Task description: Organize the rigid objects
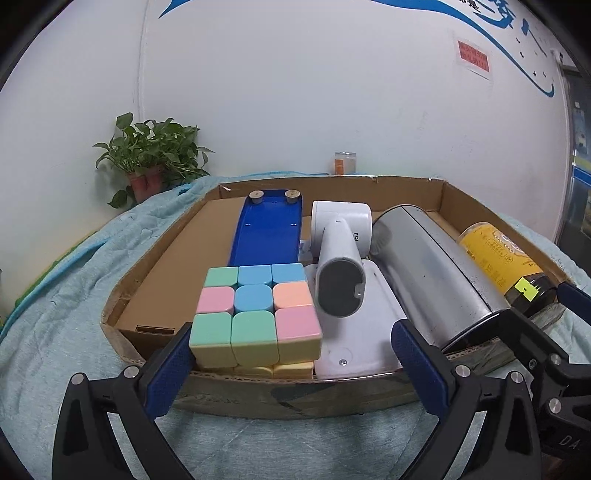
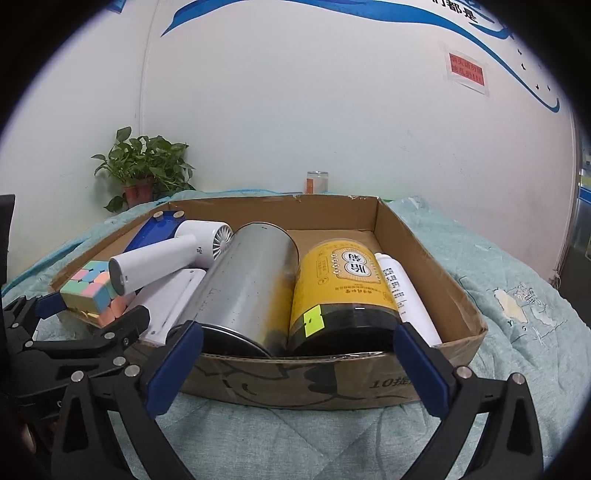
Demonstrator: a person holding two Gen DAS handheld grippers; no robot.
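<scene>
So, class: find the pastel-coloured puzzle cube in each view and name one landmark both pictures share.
Left wrist view: the pastel-coloured puzzle cube sits low centre-left, at the cardboard box's near wall.
Right wrist view: the cube sits at the far left edge.
Shared landmark: the potted green plant by the wall.

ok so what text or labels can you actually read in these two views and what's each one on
"FQI", roughly, on the white handheld fan; small, so uncertain.
"10" plus cut-off characters, upside down, on the cardboard box front wall.
Large Chinese characters, upside down, on the yellow jar; too distorted to read.
Fine print on the white tube: too small.
Red wall sign: blurred.
Blue wall lettering: cut off.
</scene>
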